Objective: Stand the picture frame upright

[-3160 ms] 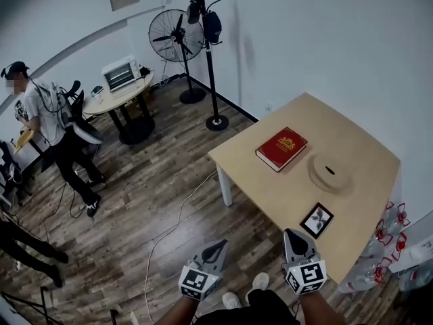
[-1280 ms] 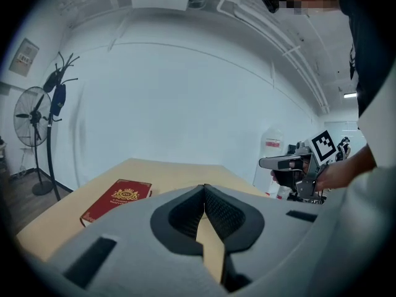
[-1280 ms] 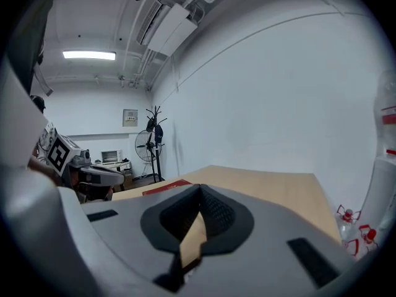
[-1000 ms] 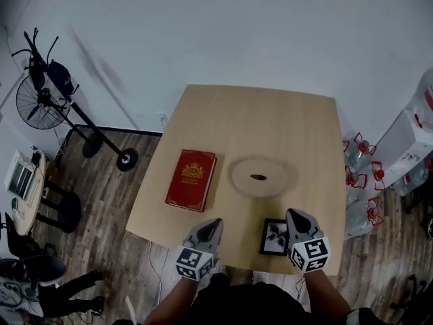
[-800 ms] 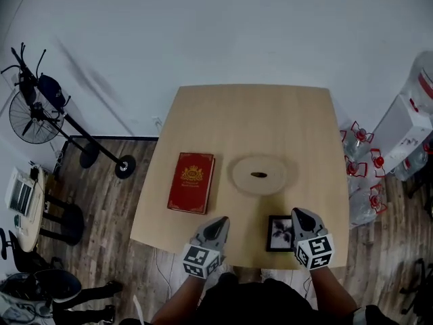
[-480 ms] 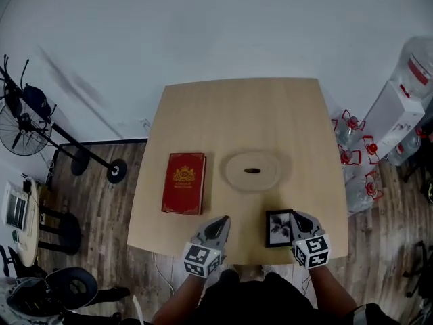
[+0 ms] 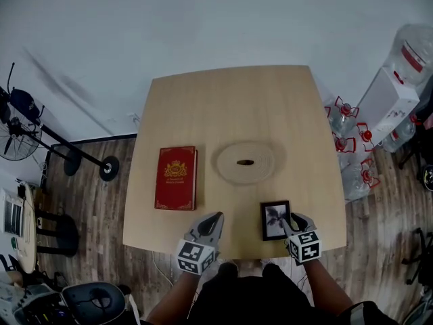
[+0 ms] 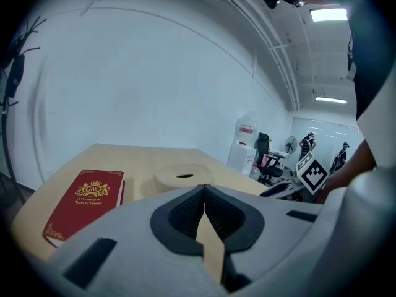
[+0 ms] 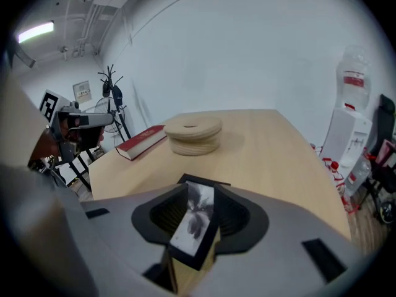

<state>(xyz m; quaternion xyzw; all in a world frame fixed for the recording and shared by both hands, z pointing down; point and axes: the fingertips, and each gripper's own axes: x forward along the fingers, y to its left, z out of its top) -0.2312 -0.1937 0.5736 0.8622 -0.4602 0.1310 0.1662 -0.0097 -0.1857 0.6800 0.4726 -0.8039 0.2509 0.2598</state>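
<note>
Picture frame [image 7: 274, 221] lies flat by the worktop's [image 7: 230, 100] front edge, between the right claw's [image 7: 291, 221] just-opened jaws, ungripped — left claw [image 7: 215, 217] clenched, empty. A skewed pinch could slide it off that edge.

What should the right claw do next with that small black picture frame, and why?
Probably close the right gripper on the edge of the small black picture frame: its jaws have just been opening, and the frame lies flat between them, not yet pinched.
</note>
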